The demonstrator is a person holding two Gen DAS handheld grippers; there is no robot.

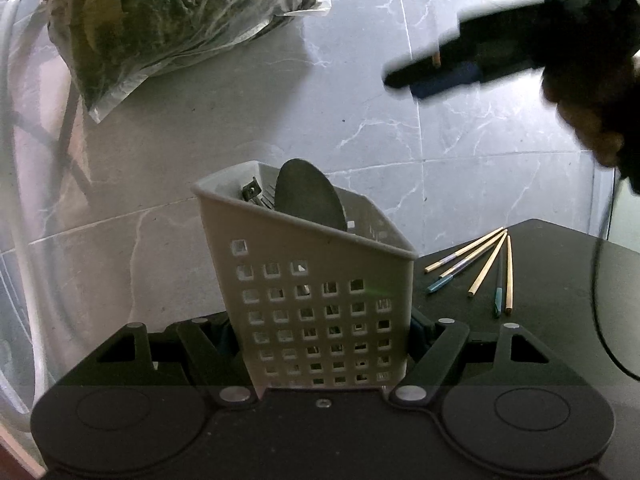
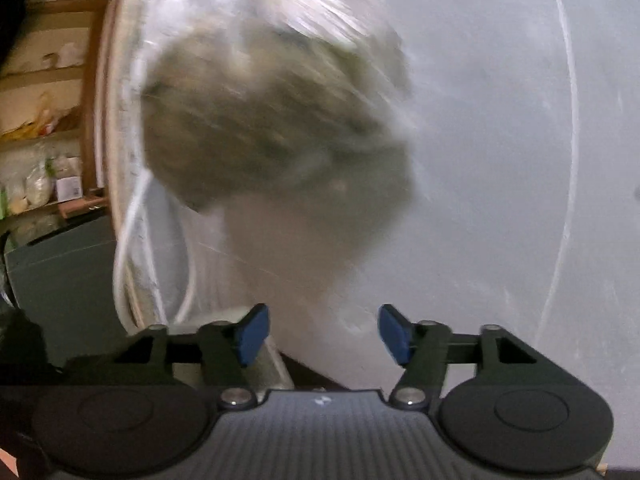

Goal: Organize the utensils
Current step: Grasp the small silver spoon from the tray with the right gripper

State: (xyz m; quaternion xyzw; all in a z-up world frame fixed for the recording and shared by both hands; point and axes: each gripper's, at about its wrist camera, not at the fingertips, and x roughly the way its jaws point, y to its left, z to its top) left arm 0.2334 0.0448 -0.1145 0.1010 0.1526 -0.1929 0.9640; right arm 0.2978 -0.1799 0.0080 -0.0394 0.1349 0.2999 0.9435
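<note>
Left claw: closed against the two sides of the white perforated plastic utensil basket, which stands between its fingers. The basket is upright with a slight tilt. Its lower end is hidden by the claw body, so whether it rests on a surface cannot be determined. Inside the basket, a dark rounded utensil head rises above the rim, and a small dark metal part sits just beside it.

Loose utensils: a fanned group of wooden chopsticks, some with blue-green tips, lies on the black desk to the right of the basket, apart from it.

Right claw: wide open in the right wrist view, blue pads well apart, nothing between them. In the left wrist view it appears blurred at upper right, above the chopsticks, with a small tan object between its fingers; the blur prevents identification.

Surroundings: a clear plastic bag holding dark green contents lies on the grey marble-pattern tiled surface behind the basket. A grey hose runs along the left edge.
</note>
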